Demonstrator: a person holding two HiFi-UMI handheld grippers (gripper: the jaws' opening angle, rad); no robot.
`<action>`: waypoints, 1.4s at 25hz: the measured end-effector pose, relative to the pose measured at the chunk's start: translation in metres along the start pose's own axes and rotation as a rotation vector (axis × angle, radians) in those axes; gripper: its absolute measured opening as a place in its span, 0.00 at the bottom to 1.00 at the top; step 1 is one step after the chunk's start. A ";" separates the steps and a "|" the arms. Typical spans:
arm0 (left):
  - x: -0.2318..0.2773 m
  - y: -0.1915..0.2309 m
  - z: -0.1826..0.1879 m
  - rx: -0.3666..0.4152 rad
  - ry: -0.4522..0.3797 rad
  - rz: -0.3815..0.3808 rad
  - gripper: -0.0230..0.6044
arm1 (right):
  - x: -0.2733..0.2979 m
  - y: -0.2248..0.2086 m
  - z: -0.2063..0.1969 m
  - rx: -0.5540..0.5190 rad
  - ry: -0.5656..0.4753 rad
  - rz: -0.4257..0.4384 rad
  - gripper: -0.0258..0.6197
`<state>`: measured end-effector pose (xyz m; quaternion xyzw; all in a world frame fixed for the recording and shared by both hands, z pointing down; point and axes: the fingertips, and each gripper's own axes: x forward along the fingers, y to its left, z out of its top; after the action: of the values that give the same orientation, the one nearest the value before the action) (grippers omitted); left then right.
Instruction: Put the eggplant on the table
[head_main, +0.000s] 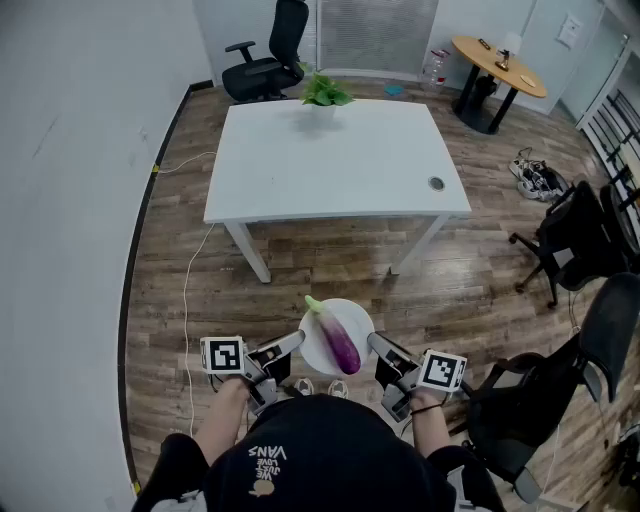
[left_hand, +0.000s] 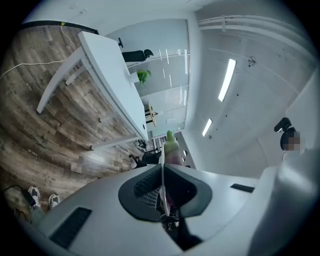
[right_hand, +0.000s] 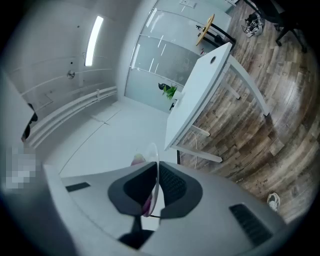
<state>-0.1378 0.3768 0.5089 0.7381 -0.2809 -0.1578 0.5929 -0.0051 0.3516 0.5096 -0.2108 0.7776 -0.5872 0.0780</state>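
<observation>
Main risk: the long purple eggplant with a green stem lies loose on a small round white plate, nothing pinning it. Any tilt of the plate and it probably rolls off onto the wooden floor. The plate is in the air, well short of the near edge of the white rectangular bench.

Second risk: the plate is carried only by its thin rim, on opposite sides. The left gripper has its fingers clamped on the left rim, and the right gripper has its fingers clamped on the right rim. If the hands drift apart or twist out of sync, I'd expect the rim to slip out or the plate to pivot and dump the load.

Third: a white cable runs along the floor off the bench's near left corner, a possible trip hazard on approach. A potted green plant sits at the far edge, out of the way.

Pose: both forearms are tucked in close to the body. The grippers are about level and angled inward toward each other, marker cubes on top, plate centred between them.
</observation>
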 end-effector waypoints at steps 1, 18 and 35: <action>-0.001 -0.001 -0.001 -0.009 -0.001 0.000 0.07 | -0.001 0.001 -0.001 -0.004 0.000 -0.004 0.09; -0.002 -0.008 -0.013 -0.093 -0.005 -0.019 0.07 | -0.011 0.004 -0.004 -0.008 -0.023 0.005 0.09; 0.023 -0.010 -0.028 -0.092 0.004 -0.021 0.07 | -0.037 -0.007 0.006 0.000 -0.044 -0.004 0.09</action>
<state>-0.1012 0.3865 0.5091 0.7132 -0.2643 -0.1751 0.6252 0.0323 0.3602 0.5095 -0.2250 0.7754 -0.5825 0.0938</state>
